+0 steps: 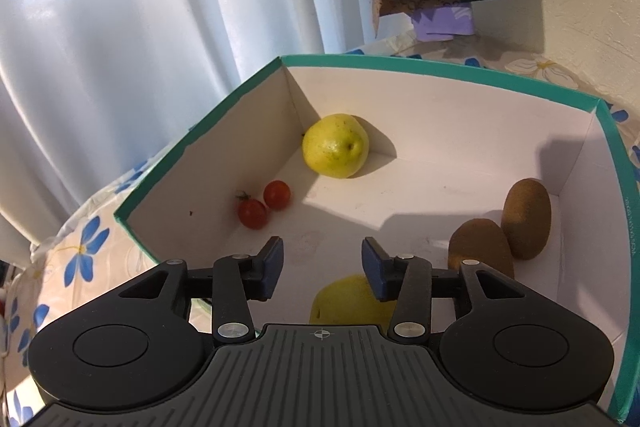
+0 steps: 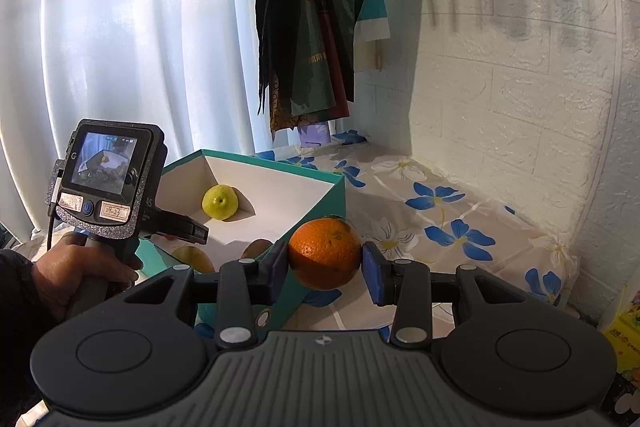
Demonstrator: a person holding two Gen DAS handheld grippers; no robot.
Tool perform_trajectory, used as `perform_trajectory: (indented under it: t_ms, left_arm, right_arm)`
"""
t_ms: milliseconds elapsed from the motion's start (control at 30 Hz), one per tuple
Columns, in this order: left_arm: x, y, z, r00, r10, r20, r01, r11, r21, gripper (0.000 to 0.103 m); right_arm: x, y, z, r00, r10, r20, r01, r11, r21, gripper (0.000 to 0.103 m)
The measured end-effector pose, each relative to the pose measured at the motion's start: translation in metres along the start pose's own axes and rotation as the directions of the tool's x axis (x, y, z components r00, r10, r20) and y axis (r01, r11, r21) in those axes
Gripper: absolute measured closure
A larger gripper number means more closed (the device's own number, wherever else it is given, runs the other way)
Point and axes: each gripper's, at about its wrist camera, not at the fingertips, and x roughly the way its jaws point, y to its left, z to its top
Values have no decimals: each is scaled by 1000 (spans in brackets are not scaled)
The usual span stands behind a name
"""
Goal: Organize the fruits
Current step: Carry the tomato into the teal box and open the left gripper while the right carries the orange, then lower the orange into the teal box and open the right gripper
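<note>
A teal box (image 1: 440, 69) with a white inside holds a yellow pear (image 1: 335, 145) in its far corner, two cherry tomatoes (image 1: 264, 204), two kiwis (image 1: 504, 231) at the right wall and a second yellow fruit (image 1: 344, 301) below my left gripper. My left gripper (image 1: 322, 263) is open and empty above the box floor. My right gripper (image 2: 326, 263) is shut on an orange (image 2: 325, 253), held in the air just outside the box's (image 2: 320, 203) near right corner. The pear (image 2: 219, 202) shows there too.
The box stands on a table with a blue-flowered cloth (image 2: 440, 211). A white brick wall (image 2: 520, 87) is at the right, a white curtain (image 2: 140, 27) behind. Dark bags (image 2: 312, 27) hang above the table's back. The left hand-held unit (image 2: 104, 183) is over the box.
</note>
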Motion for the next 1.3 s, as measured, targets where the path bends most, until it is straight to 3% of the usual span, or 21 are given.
perform_trajectory:
  t_ms: [67, 233, 800, 1300]
  left_arm:
    - [-8, 2, 1, 1000, 3, 19, -3, 1000, -10, 24]
    - [-32, 8, 1, 998, 9, 55, -8, 1000, -14, 8]
    - [-107, 57, -42, 1000, 2, 25, 1, 992, -124, 3]
    - [-131, 97, -88, 996, 72, -57, -83, 975, -205, 2]
  right_arm:
    - [0, 0, 0, 1000, -3, 0, 3, 1000, -1, 64]
    - [1, 1, 0, 1000, 0, 1, 0, 1000, -6, 64]
    - [29, 28, 21, 996, 81, 24, -79, 992, -94, 64]
    - [99, 65, 31, 988, 155, -28, -157, 975, -157, 64]
